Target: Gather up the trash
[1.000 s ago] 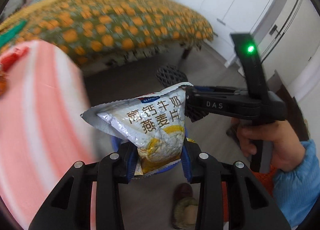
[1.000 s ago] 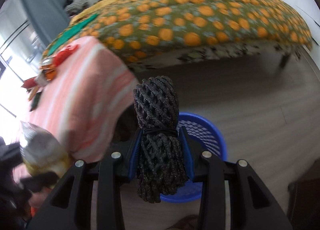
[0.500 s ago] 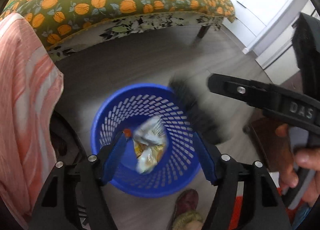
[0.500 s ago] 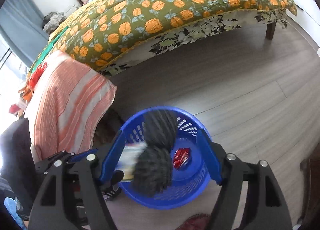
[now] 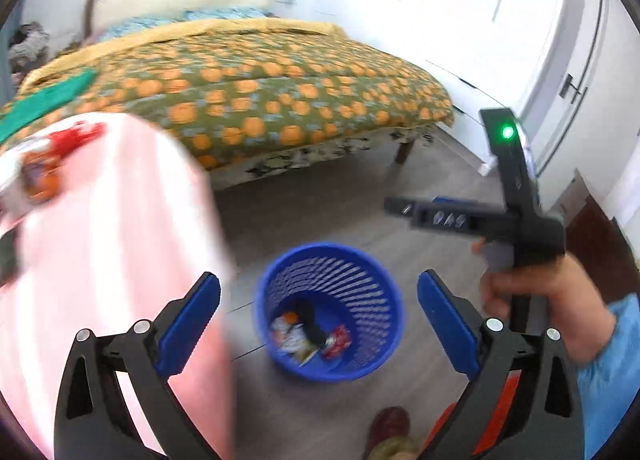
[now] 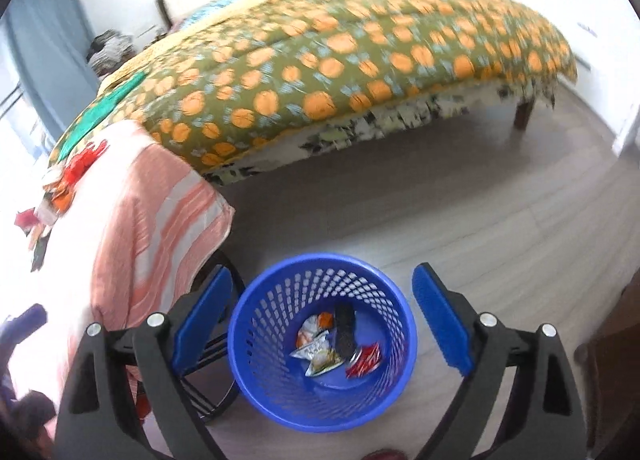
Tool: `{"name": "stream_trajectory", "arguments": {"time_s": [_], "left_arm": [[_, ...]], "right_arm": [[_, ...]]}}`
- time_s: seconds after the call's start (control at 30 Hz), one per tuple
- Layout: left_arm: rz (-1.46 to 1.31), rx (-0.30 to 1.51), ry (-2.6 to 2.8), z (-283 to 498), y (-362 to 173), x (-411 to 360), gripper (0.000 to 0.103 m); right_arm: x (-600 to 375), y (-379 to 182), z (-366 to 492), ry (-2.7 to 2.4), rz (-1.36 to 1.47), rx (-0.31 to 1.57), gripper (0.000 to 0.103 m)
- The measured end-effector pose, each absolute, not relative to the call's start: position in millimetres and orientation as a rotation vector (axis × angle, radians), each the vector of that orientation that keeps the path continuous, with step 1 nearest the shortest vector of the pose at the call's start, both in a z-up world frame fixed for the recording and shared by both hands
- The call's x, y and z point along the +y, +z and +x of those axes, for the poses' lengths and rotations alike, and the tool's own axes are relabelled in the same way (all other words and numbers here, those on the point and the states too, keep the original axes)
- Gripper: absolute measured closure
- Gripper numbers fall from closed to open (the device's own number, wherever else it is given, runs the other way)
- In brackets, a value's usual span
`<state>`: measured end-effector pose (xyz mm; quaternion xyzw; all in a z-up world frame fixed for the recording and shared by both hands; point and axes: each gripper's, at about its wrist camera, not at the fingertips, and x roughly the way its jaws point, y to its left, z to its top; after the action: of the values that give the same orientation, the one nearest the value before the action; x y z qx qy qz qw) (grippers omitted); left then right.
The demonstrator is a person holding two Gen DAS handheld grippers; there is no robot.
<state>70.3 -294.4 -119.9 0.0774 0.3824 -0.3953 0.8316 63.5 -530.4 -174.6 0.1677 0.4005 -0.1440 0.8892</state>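
Both my left gripper [image 5: 318,320] and right gripper [image 6: 322,312] gape empty above the blue perforated plastic basket [image 6: 256,356] at lower centre; next, I judge, more wrappers [image 6: 60,180] at far left.

Between the tongs' blue pads sits a glossy perforated plastic wastebasket [image 6: 256,324] holding crinkled foil wrappers [image 6: 318,354] — left of them, striped woven cloth [image 6: 160,228]; beyond, matt wood-grain floor [image 6: 460,196].
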Motion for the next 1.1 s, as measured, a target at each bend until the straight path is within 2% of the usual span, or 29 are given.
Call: {"name": "stream_trajectory", "arguments": {"time_s": [0.3,0.67,0.9,1.1], "left_arm": [[0.132,0.898,-0.423,107,-138,-131,0.006],[0.122,0.935,-0.207,168,-138,3,0.006],[0.119,0.956,-0.186,185,-149,34,0.005],[0.120,0.949,-0.170,184,-151,30,0.004]], "right_arm": [[-396,-160,86,-0.099,0.032,0.776,0.013],[-232,-154,129,0.141,-0.040,0.811,0.013],[-187,-174,191,0.103,-0.093,0.892,0.013],[-193,-176,189,0.120,-0.049,0.896,0.011]]}}
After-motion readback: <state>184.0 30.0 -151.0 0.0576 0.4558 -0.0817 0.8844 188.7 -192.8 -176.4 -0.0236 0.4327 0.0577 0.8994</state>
